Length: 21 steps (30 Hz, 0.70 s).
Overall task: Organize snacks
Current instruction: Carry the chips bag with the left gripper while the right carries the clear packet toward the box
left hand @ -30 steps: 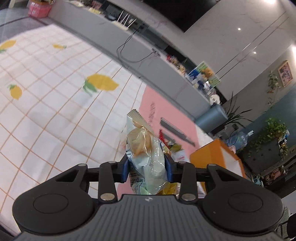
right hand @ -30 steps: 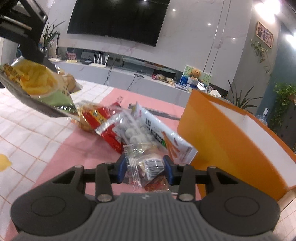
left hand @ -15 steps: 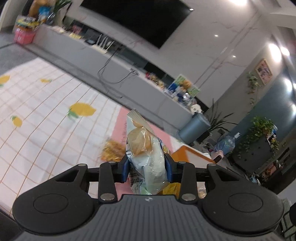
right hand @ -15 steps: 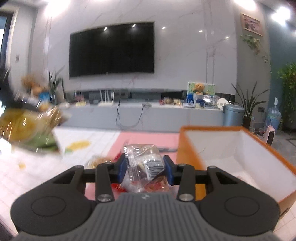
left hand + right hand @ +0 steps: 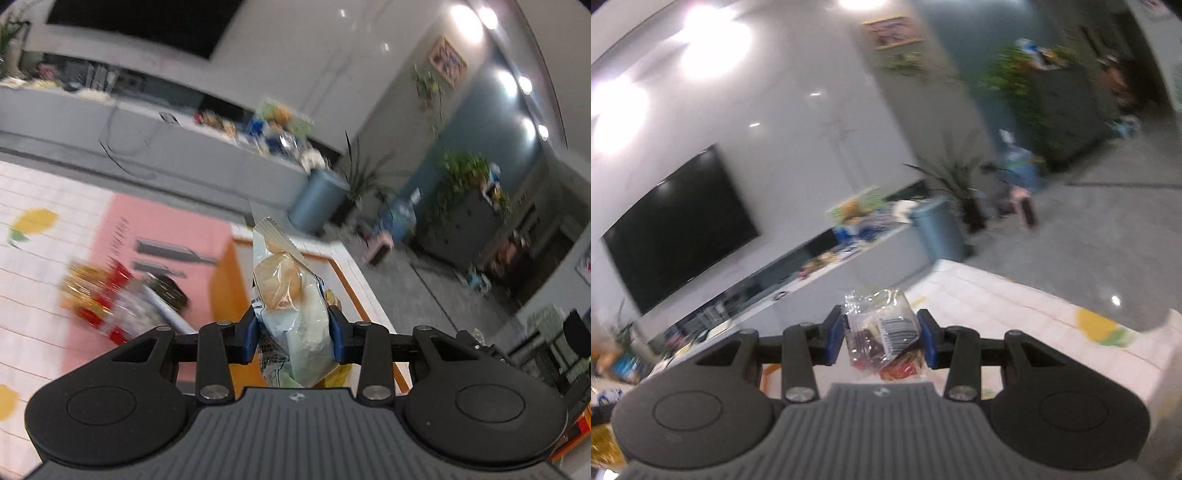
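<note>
My left gripper [image 5: 293, 334] is shut on a pale green chip bag [image 5: 291, 295] and holds it upright in the air over the near edge of the orange box [image 5: 229, 280] with a white inside. A blurred heap of snack packets [image 5: 122, 299] lies on the pink mat [image 5: 166, 236] left of the box. My right gripper [image 5: 881, 338] is shut on a clear packet of small wrapped snacks [image 5: 882, 332], lifted high and tilted up toward the room. Only a sliver of the orange box [image 5: 766, 371] shows under its left finger.
The table carries a white cloth with lemon prints [image 5: 33, 221]. Beyond it are a grey TV bench [image 5: 147, 140], a blue-grey bin [image 5: 317, 199] and potted plants [image 5: 461, 184]. The right wrist view shows the TV [image 5: 676, 229] and a table corner [image 5: 1052, 325].
Both grippers have risen and swung right with their packets. The left one went from above the cloth to over the orange box. The right one now points up at the room.
</note>
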Motion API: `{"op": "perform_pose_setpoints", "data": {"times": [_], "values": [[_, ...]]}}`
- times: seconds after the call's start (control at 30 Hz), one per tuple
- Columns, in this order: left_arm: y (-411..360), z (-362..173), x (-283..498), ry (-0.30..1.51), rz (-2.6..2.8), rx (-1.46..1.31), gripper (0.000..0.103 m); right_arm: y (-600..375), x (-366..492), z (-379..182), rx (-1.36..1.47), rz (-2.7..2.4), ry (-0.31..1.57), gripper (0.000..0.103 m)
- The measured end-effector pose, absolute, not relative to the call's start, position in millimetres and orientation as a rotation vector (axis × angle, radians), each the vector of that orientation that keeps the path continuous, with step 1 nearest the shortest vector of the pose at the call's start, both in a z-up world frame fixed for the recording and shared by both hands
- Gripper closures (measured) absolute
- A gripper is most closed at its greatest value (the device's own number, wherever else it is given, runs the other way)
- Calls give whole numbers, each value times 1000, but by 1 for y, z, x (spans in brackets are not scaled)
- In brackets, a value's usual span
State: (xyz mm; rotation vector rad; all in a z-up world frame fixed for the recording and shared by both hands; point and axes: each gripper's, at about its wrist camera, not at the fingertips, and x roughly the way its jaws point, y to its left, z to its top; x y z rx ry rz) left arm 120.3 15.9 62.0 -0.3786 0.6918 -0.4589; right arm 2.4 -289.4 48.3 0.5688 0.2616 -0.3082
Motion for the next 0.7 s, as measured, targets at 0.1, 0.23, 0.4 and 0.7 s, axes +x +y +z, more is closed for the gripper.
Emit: {"op": "perform_pose_setpoints", "data": {"times": [0.1, 0.23, 0.4, 0.7], "values": [[-24, 45, 140, 753, -475, -349, 61, -308, 0, 39, 620, -315, 284, 63], [-65, 18, 164, 832, -450, -298, 61, -316, 4, 34, 620, -298, 303, 63], [-95, -6, 184, 848, -335, -183, 61, -324, 1, 30, 643, -275, 315, 63], [-126, -23, 206, 827, -162, 55, 61, -318, -3, 31, 643, -285, 324, 63]]}}
